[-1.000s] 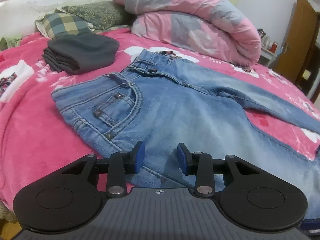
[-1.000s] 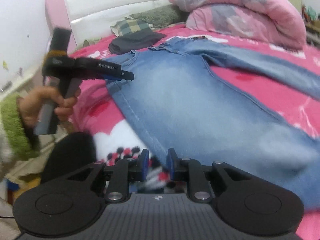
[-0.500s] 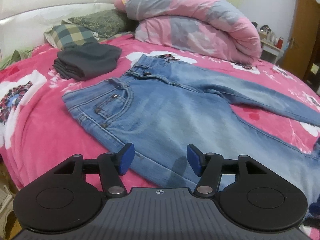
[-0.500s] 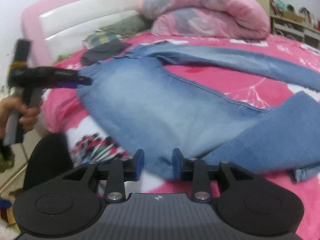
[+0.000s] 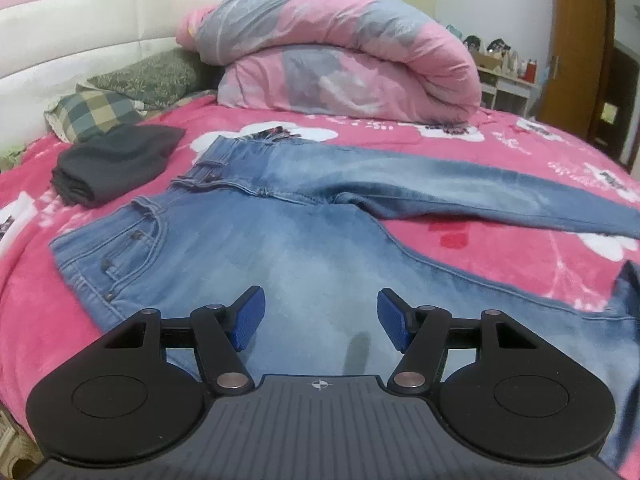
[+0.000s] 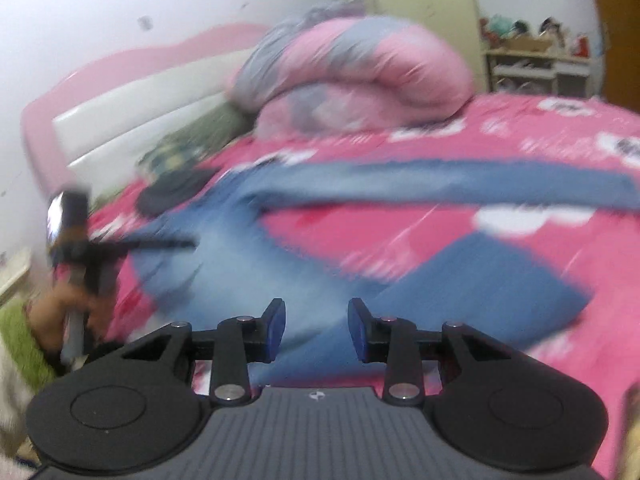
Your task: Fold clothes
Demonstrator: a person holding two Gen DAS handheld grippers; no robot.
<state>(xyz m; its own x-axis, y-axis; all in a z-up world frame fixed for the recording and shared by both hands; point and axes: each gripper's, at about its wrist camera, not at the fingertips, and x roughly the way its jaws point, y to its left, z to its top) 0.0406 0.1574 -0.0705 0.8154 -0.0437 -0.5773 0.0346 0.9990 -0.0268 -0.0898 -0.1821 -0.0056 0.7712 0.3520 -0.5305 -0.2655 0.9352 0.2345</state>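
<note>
Light blue jeans (image 5: 280, 240) lie spread on the pink bed, waistband to the left and legs running right. My left gripper (image 5: 319, 317) hovers open over the near thigh with nothing between its blue pads. In the blurred right wrist view the jeans (image 6: 248, 252) show their near leg folded back, a darker cuff end (image 6: 480, 288) lying toward the right. My right gripper (image 6: 316, 330) is open just above that near leg. The left gripper (image 6: 120, 246) and the hand holding it appear at the far left of that view.
A folded dark grey garment (image 5: 116, 160) sits by the waistband. Pillows (image 5: 120, 96) and a rolled pink-grey duvet (image 5: 340, 56) fill the head of the bed. A shelf (image 5: 504, 80) and a wooden door (image 5: 580, 48) stand to the right.
My left gripper opened wider and pulled back from the jeans. My right gripper swung right toward the leg end and opened; the near leg now lies folded back.
</note>
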